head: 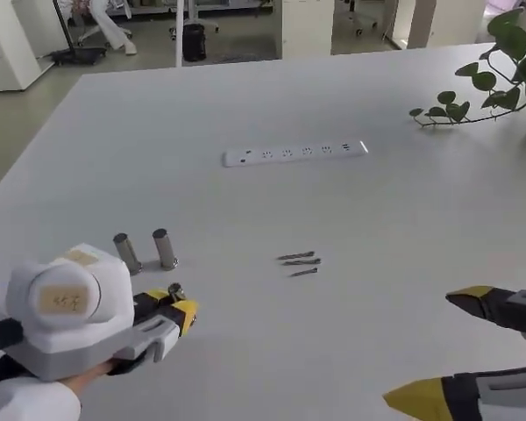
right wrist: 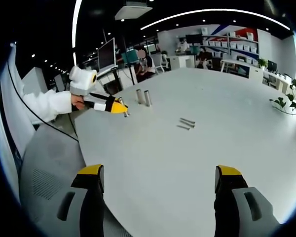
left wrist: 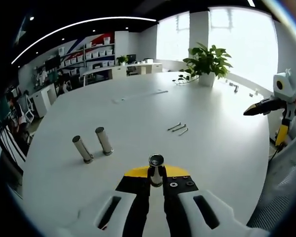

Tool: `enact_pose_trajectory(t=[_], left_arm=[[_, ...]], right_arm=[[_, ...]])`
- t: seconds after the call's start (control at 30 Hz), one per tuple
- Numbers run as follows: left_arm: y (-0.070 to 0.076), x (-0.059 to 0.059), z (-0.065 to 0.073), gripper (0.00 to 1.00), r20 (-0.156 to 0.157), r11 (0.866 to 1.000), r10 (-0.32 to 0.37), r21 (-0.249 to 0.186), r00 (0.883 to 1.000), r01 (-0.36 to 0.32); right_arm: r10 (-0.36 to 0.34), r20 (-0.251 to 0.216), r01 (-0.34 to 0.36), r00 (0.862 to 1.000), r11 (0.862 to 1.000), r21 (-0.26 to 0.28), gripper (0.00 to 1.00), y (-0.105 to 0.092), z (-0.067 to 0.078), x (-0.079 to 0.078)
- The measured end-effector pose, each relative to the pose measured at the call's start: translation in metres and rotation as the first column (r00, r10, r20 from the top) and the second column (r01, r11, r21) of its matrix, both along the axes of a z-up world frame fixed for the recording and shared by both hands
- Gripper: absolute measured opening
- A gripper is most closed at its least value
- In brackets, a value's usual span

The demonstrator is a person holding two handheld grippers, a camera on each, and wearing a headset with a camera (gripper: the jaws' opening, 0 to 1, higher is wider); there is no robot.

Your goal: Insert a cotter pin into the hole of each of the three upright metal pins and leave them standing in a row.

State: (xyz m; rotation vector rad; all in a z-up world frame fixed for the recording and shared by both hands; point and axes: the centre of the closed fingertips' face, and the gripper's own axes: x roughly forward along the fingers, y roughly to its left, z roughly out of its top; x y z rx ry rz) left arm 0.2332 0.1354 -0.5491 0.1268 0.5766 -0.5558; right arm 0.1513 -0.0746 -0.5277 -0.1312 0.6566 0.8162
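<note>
1. One metal pin point(left wrist: 156, 168) is held upright, clamped tight in the left gripper point(left wrist: 156, 177), near the worktop's point(head: 351, 351) left front corner.
2. Two more pins point(head: 165, 248) stand free just behind it, side by side.
3. Three cotter pins point(head: 299, 261) lie flat mid-worktop, off to the held pin's right, with their long axes running left to right.
4. The right gripper point(right wrist: 159, 173) hovers by the right front edge with its jaws wide apart, carrying nothing. The cotter pins sit between the two grippers, so I'd call this one the fetcher.
5. Further back there's a power strip point(head: 294, 153), and a plant point(head: 500, 79) at the far right corner.
</note>
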Motion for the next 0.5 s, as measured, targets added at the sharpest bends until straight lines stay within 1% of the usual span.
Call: enact_pose_trajectory(t=[0.07, 0.1, 0.13, 0.17, 0.2, 0.23, 0.33, 0.4, 0.47, 0.5], left_arm=[[-0.004, -0.001, -0.004, 0.07, -0.007, 1.0, 0.0, 0.0, 1.0, 0.0], [-0.005, -0.001, -0.005, 0.07, -0.005, 1.0, 0.001, 0.01, 1.0, -0.001], [-0.003, -0.001, -0.009, 0.07, 0.0, 0.999, 0.015, 0.029, 1.0, -0.015], [-0.003, 0.0, -0.01, 0.07, -0.004, 0.999, 0.023, 0.032, 1.0, -0.023], [-0.003, -0.001, -0.013, 0.07, -0.017, 0.999, 0.038, 0.026, 0.999, -0.037], [-0.004, -0.002, -0.016, 0.07, -0.021, 0.999, 0.044, 0.016, 0.999, -0.044], [-0.01, -0.006, -0.02, 0.07, -0.027, 0.999, 0.033, 0.011, 0.999, -0.032], [-0.013, -0.008, -0.025, 0.07, -0.036, 1.0, 0.018, 0.026, 0.999, -0.017], [-0.014, -0.01, -0.029, 0.07, -0.057, 0.999, 0.018, 0.041, 0.998, -0.016], [-0.014, -0.01, -0.03, 0.07, -0.056, 0.999, 0.018, 0.041, 0.998, -0.015]], right_arm=[[-0.001, 0.002, 0.001, 1.0, 1.0, 0.002, 0.91, 0.0, 0.0, 0.0], [-0.001, 0.001, 0.001, 1.0, 1.0, 0.002, 0.91, 0.0, 0.0, 0.0], [-0.001, 0.001, 0.001, 1.0, 1.0, 0.002, 0.91, -0.001, 0.0, 0.0], [0.0, 0.001, 0.0, 1.0, 1.0, 0.002, 0.91, -0.001, 0.0, 0.0], [0.001, 0.0, -0.001, 1.0, 1.0, 0.001, 0.91, -0.001, -0.001, 0.0], [0.0, -0.001, 0.0, 1.0, 1.0, 0.001, 0.91, -0.001, -0.001, 0.0], [0.0, -0.002, 0.0, 1.0, 1.0, -0.002, 0.91, -0.003, -0.001, -0.001], [-0.004, -0.001, 0.004, 1.0, 1.0, 0.004, 0.91, -0.003, -0.001, -0.001], [-0.004, -0.002, 0.004, 1.0, 1.0, 0.003, 0.91, -0.003, -0.001, -0.001], [-0.001, -0.004, 0.001, 1.0, 1.0, 0.0, 0.91, -0.004, -0.002, -0.001]])
